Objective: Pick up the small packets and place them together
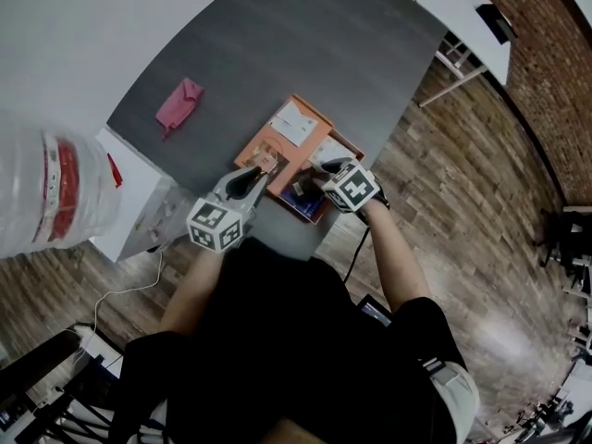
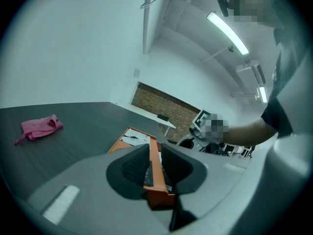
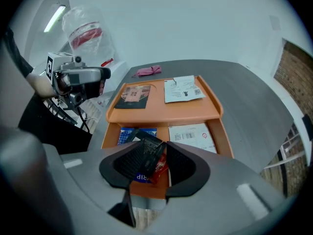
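Right gripper [image 3: 158, 143], aimed steeply down, grips a dark packet [image 3: 149, 155] (perhaps two); left gripper [image 2: 156, 144], level, clamps the tray [image 2: 156, 188] rim.

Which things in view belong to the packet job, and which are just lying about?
Job:
- tray, its wall clamped by left gripper
- black packet, gripped by right gripper
- blue packet and white packets in the tray

Lying about:
- pink cloth
- plastic bag
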Motion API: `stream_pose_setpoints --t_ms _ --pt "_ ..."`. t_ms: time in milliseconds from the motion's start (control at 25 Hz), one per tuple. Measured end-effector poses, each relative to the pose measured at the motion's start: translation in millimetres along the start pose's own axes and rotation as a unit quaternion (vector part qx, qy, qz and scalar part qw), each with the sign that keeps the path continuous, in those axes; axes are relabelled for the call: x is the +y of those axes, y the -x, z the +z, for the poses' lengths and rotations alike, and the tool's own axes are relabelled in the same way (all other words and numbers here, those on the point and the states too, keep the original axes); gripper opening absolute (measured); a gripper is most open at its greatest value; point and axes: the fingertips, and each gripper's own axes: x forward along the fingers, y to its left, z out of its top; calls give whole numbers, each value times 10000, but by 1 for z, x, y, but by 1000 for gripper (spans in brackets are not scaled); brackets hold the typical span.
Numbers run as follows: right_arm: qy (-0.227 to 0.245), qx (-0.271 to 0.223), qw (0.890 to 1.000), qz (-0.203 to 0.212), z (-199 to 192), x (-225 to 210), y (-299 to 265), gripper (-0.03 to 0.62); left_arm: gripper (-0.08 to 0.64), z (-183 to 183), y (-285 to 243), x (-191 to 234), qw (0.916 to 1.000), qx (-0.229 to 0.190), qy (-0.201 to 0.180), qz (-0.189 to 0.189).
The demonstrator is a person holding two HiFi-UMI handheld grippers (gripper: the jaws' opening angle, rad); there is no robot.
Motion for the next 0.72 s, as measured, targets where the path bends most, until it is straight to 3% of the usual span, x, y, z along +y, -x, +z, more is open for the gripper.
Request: stream_pose_setpoints --t_ms 360,560,720 --pt "-187 705 9973 64 -11 0 -31 192 74 -6 11 14 9997 -39 183 174" --pt "-233 1206 9923 134 -20 3 -42 254 74 -9 13 21 9994 -58 301 188" --pt "-215 1534 9879 61 -28 4 -46 262 74 -9 14 27 9992 -58 346 181"
